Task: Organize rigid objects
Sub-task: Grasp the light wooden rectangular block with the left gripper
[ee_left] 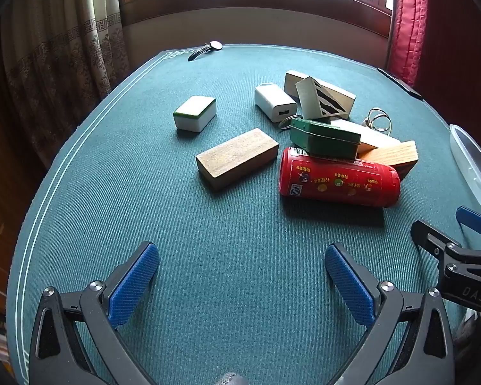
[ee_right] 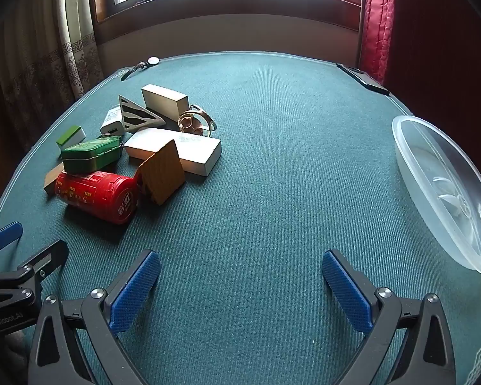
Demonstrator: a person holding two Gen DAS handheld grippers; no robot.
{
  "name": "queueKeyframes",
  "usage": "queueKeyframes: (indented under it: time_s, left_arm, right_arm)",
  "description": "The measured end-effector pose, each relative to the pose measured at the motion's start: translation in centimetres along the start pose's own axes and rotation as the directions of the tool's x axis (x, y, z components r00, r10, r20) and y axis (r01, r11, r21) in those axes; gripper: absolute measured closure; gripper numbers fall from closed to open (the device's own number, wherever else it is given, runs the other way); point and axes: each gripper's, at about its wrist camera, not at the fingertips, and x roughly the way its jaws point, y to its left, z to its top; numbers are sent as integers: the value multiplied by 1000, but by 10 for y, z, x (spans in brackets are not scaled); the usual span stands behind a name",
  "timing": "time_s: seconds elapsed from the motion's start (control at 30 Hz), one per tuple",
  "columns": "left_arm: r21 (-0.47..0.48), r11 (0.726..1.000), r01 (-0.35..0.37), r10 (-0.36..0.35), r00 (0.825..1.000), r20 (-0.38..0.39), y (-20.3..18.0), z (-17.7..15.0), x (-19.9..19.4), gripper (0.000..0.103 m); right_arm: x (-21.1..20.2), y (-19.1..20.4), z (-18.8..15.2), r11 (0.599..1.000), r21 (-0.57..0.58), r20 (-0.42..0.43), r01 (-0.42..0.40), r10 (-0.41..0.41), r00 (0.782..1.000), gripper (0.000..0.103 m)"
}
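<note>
Fingers of the left gripper (ee_left: 242,284) and right gripper (ee_right: 240,290) spread wide, released, grasping nothing, above the green table (ee_right: 272,166). Far left: cluttered pile with red canister (ee_right: 96,194) near, green tin (ee_right: 91,154) resting on it, wooden block (ee_left: 237,157) and mahjong tile (ee_left: 195,114) apart. Right: clear plastic container (ee_right: 445,192)

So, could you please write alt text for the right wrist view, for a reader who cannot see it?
An open right hand-held gripper hovers over a green table; a pile of small objects, with a red can and green tin nearest, lies at left. An empty clear tub sits at right, and the left hand-held gripper shows at the left edge.
</note>
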Motion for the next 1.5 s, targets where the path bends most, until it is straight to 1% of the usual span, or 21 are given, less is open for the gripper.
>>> queueKeyframes:
  time_s: [0.27, 0.33, 0.37, 0.47, 0.57, 0.6, 0.63, 0.7, 0.77, 0.83, 0.9, 0.97, 1.03, 1.17, 1.27, 1.37, 1.5]
  left_arm:
    - [13, 1000, 12, -12, 1000, -10, 2, 1, 0, 0]
    - [23, 999, 24, -24, 1000, -13, 3, 2, 1, 0]
    - [24, 999, 21, -20, 1000, -12, 4, -1, -1, 0]
    - [19, 1000, 22, -22, 1000, -22, 8, 5, 6, 0]
    - [-18, 1000, 10, -10, 1000, -22, 18, 12, 10, 1]
    - [-37, 999, 12, -12, 1000, -18, 24, 14, 9, 2]
    - [-57, 998, 21, -21, 1000, -14, 30, 17, 9, 5]
    - [-100, 995, 29, -30, 1000, -1, 42, 22, 8, 5]
    - [-118, 993, 15, -14, 1000, 16, 50, 28, 8, 5]
    - [-118, 993, -19, 22, 999, 26, 53, 32, 10, 5]
    - [-127, 992, -28, 32, 999, 28, 55, 38, 14, 5]
    - [-143, 989, -27, 31, 999, 20, 55, 43, 18, 6]
    - [-163, 987, -8, 10, 1000, 16, 52, 49, 21, 7]
    - [-186, 982, 11, -7, 1000, 24, 40, 61, 25, 7]
    - [-177, 984, 0, 2, 1000, 12, 30, 71, 33, 7]
    - [-164, 986, -41, 39, 999, -15, 25, 75, 45, 7]
    - [-146, 988, -43, 39, 999, -29, 27, 70, 49, 8]
  right_arm:
    - [-1, 0, 2, 1000, 2, 0, 5, -5, 1000, 0]
    - [1, 1, 0, 1000, 2, -1, 4, -4, 1000, 0]
    - [4, 0, -1, 1000, 0, -3, 3, -3, 1000, 0]
    - [3, 2, -5, 1000, 2, 1, 5, -5, 1000, 0]
    - [0, 1, -7, 1000, 2, 0, 5, -5, 1000, 0]
    - [0, 1, 1, 1000, -3, -9, -1, 1, 1000, 0]
    - [-1, 1, 1, 1000, -3, -9, -1, 1, 1000, 0]
    - [-1, 2, 1, 1000, -2, -8, -1, 0, 1000, 0]
    - [-1, 0, 2, 1000, -3, -9, -2, 2, 1000, 0]
    - [-1, 1, 2, 1000, -3, -9, -2, 2, 1000, 0]
    - [-1, 0, 2, 1000, -3, -10, -2, 2, 1000, 0]
    - [-1, 0, 2, 1000, -4, -10, -2, 2, 1000, 0]
    - [-1, 0, 2, 1000, -4, -10, -2, 2, 1000, 0]
    - [-1, 0, 2, 1000, -4, -9, -2, 2, 1000, 0]
    - [-1, 0, 2, 1000, -4, -10, -3, 3, 1000, 0]
    - [-1, 0, 2, 1000, -4, -10, -3, 3, 1000, 0]
    - [-1, 0, 2, 1000, -5, -10, -3, 3, 1000, 0]
